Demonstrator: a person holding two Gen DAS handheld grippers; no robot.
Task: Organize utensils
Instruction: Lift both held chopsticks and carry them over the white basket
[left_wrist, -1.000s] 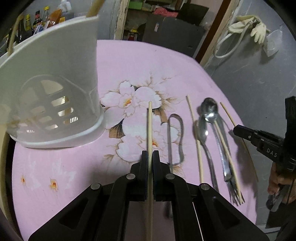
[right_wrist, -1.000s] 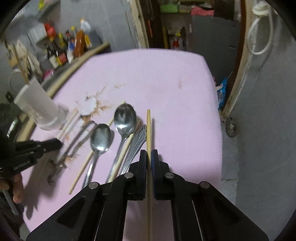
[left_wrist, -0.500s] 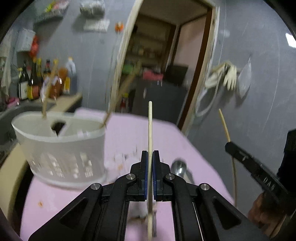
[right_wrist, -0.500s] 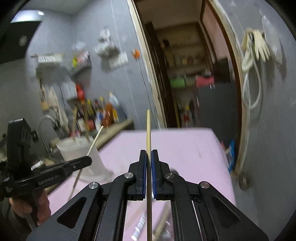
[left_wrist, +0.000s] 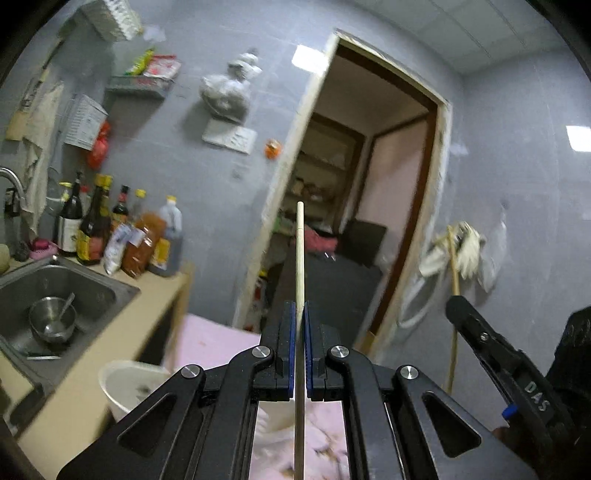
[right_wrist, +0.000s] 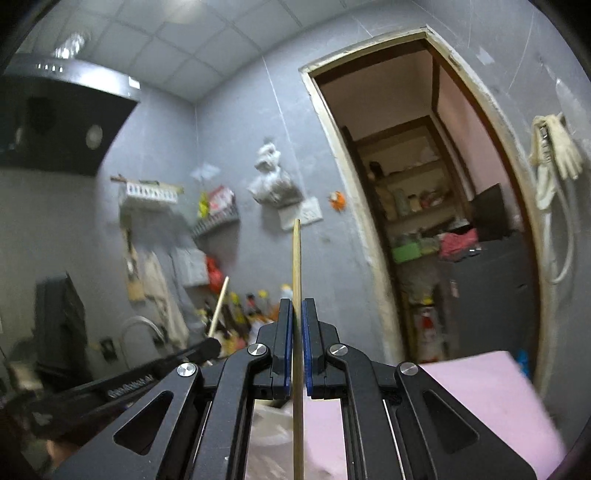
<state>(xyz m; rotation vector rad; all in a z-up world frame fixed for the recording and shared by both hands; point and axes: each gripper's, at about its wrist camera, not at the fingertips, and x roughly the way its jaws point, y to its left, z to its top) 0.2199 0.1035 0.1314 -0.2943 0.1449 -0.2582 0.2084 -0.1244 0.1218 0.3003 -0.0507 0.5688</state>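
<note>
High above the pink-clothed worktop (left_wrist: 218, 341), the left claw (left_wrist: 300, 321) pinches a pale wooden chopstick (left_wrist: 299, 258), and the right claw (right_wrist: 295, 317) pinches a second, darker wooden chopstick (right_wrist: 296, 266); both sticks point nearly level toward the doorway. The white plastic utensil holder (left_wrist: 125, 384) sits low at the left, partly hidden. To seat them well, I would tip each stick tip-down over the holder's rim (one at a time, so the claws don't collide) and release only once inside.
</note>
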